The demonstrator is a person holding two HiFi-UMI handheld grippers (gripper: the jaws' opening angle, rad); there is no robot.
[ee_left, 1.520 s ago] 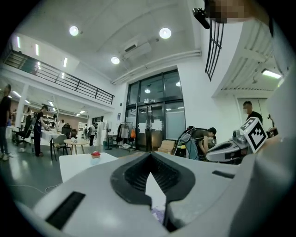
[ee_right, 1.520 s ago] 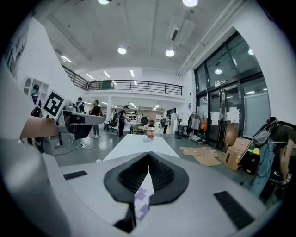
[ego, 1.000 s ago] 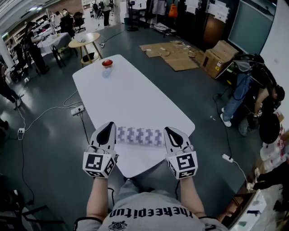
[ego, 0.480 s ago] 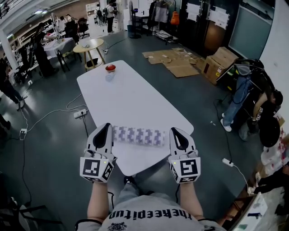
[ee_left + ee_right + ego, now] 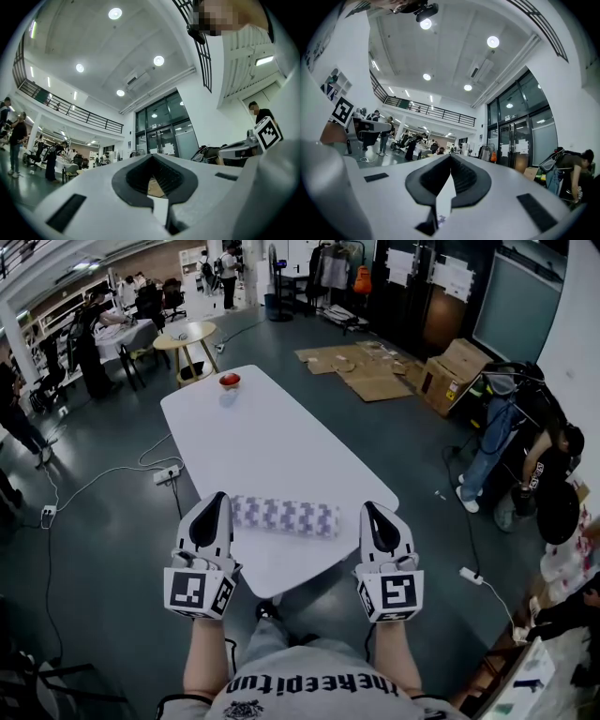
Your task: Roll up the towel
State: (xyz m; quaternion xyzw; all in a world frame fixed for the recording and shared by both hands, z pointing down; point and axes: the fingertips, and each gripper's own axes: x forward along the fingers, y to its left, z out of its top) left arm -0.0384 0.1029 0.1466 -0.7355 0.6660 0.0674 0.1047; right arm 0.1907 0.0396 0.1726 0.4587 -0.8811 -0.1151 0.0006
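The towel (image 5: 284,517), white with a purple check, lies rolled into a cylinder across the near end of the white table (image 5: 272,442). My left gripper (image 5: 214,505) hovers at the roll's left end, shut and holding nothing. On the other side my right gripper (image 5: 374,514) hangs just past the roll's right end, also shut and empty. Both are raised off the table and pulled back toward me. In the left gripper view the left gripper (image 5: 151,177) tilts up at the hall with its jaws together. In the right gripper view the right gripper (image 5: 449,177) shows the same.
A red object (image 5: 229,381) sits at the table's far end. A round wooden side table (image 5: 185,335) stands beyond it. Cardboard boxes (image 5: 450,362) and flattened cardboard (image 5: 361,362) lie on the floor at the right. A person (image 5: 506,427) bends over near the right wall. Cables (image 5: 103,472) run at the left.
Both grippers have lifted and drawn back from the roll's ends, spreading slightly apart. The rolled towel stays where it was on the table.
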